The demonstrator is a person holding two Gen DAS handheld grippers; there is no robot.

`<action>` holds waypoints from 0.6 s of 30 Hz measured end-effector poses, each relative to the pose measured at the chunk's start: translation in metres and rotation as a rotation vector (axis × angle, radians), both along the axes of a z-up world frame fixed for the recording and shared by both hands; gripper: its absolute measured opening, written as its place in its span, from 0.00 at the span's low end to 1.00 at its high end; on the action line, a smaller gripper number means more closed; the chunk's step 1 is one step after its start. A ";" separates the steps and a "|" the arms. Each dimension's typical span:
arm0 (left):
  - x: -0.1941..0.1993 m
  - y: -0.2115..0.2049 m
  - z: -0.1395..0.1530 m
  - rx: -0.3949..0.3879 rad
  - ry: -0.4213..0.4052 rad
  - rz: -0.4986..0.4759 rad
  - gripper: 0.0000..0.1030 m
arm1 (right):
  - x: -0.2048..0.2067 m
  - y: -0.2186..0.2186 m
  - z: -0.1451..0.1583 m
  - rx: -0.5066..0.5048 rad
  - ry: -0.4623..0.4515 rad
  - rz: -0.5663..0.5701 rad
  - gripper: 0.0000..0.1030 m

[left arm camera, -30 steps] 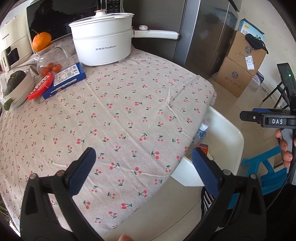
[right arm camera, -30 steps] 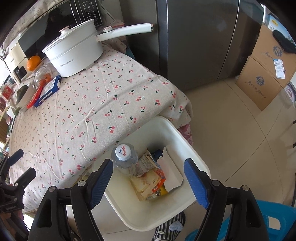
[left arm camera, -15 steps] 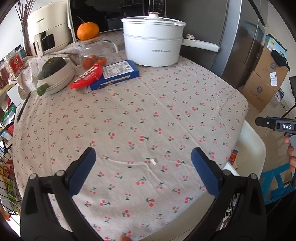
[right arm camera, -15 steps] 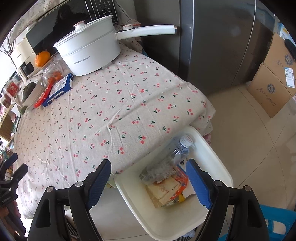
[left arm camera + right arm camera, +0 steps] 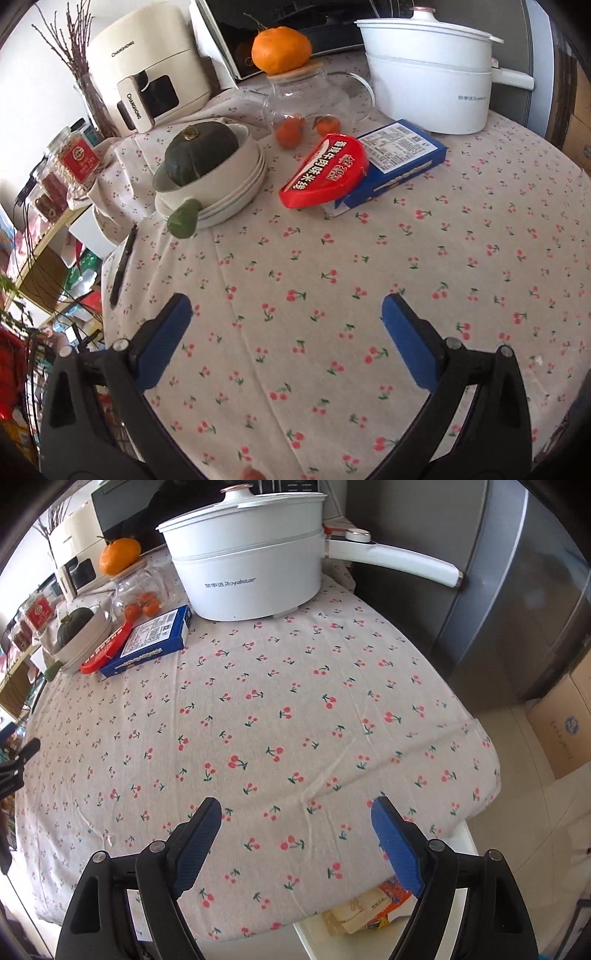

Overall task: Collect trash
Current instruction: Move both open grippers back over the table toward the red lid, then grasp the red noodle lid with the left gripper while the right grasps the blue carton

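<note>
Left wrist view, gripper: the left gripper (image 5: 286, 314) hangs over the cherry-print tablecloth (image 5: 369, 277) with its blue fingers wide apart and nothing between them.
Left wrist view, trash: the red packet (image 5: 325, 171) lies toward 12 o'clock from the gripper, leaning on the blue box (image 5: 400, 157); both are probably what is left to collect.
Left wrist view, risk: a reach for the packet could nudge the stacked bowls (image 5: 218, 192) with the green squash (image 5: 201, 153) at 11 o'clock, or the glass teapot (image 5: 314, 99) with the orange (image 5: 281, 50) balanced on its lid. A grip on the overlapped packet might drag the box along.
Left wrist view, unclear: whether packet and box are empty cannot be told. The bin is out of frame, and the pen (image 5: 123, 266) at 10 o'clock sits near the table edge.
Right wrist view, gripper: the right gripper (image 5: 295, 825) is also spread open and empty above the cloth.
Right wrist view, trash: the white bin (image 5: 465, 840) shows at 5 o'clock, mostly hidden under the table edge, with wrappers (image 5: 369, 908) inside.
Right wrist view, risk: a drop made blind could miss the bin, and a sweep toward 12 o'clock might clip the long handle of the white pot (image 5: 251, 565).
Right wrist view, unclear: the bin's depth and how full it is cannot be judged. The packet is half covered by the box.
</note>
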State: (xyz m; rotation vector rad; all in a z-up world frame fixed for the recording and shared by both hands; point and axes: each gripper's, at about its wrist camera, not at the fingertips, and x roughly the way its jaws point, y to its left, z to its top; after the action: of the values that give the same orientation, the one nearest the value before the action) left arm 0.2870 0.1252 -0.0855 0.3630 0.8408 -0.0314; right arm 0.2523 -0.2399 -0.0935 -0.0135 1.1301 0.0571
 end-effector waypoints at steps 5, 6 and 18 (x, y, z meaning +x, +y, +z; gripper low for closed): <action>0.042 0.001 -0.014 0.077 -0.055 -0.048 0.90 | 0.024 0.013 -0.016 0.003 0.020 0.032 0.82; 0.051 -0.001 -0.019 0.083 -0.047 -0.059 0.87 | 0.028 0.016 -0.019 0.001 0.025 0.041 0.82; 0.092 -0.037 -0.046 0.240 -0.103 -0.219 0.35 | 0.060 0.020 -0.047 0.037 0.074 0.046 0.82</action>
State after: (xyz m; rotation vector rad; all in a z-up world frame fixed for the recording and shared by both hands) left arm 0.3788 0.0884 -0.1312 0.6762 0.7007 -0.1155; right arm 0.3121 -0.2203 -0.1400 -0.0043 1.2030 0.1209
